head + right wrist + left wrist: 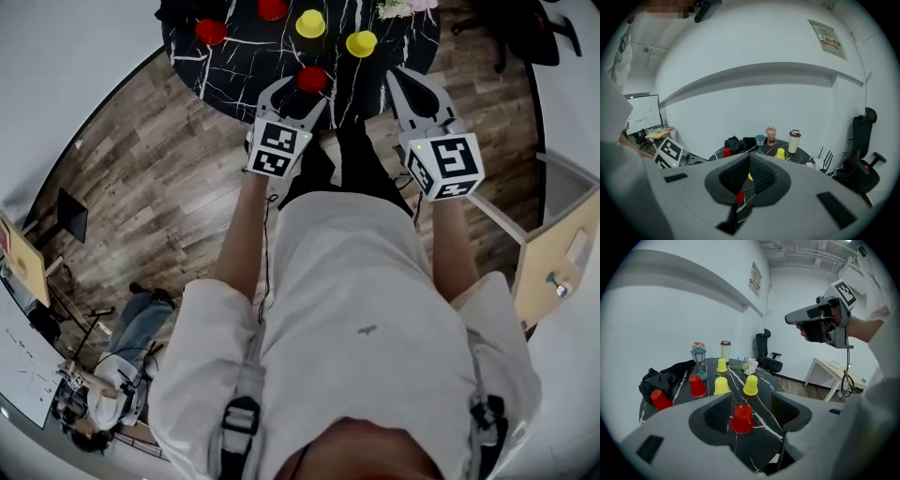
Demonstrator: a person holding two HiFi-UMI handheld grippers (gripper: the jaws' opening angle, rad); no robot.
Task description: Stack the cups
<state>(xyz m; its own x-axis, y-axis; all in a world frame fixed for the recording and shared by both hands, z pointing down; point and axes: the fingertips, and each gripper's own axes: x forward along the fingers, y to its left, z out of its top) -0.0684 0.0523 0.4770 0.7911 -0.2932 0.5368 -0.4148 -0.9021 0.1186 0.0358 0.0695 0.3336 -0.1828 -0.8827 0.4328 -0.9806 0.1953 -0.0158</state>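
Cups: six, three red and three yellow, all apart from one another on the table.
Red cups: nearest red cup (742, 418) by the near edge; one (697, 386) farther left; one (660, 399) at the far left edge.
Yellow cups: two side by side in the middle (721, 386) (751, 385); one (722, 365) at the far side.
Facing: every cup is upside down, mouth on the table and base up, long axis upright.
Left gripper (295, 94): jaws spread wide and holding nothing; the nearest red cup shows between them, and neither pad touches it.
Right gripper (749, 159): jaws pressed together, empty, held to the right of the table's near edge.
Other things: one teal lantern (698, 359), one pink bottle (771, 133), one tall lidded tumbler (725, 351), one bunch of flowers (750, 365) and one black cloth heap (665, 376), all at the far side.
Table (244, 66): round, black with white veins.
Room: wood plank floor (141, 169), white walls, a black office chair (766, 352) beyond the table, a pale wooden desk (834, 371) to the right.
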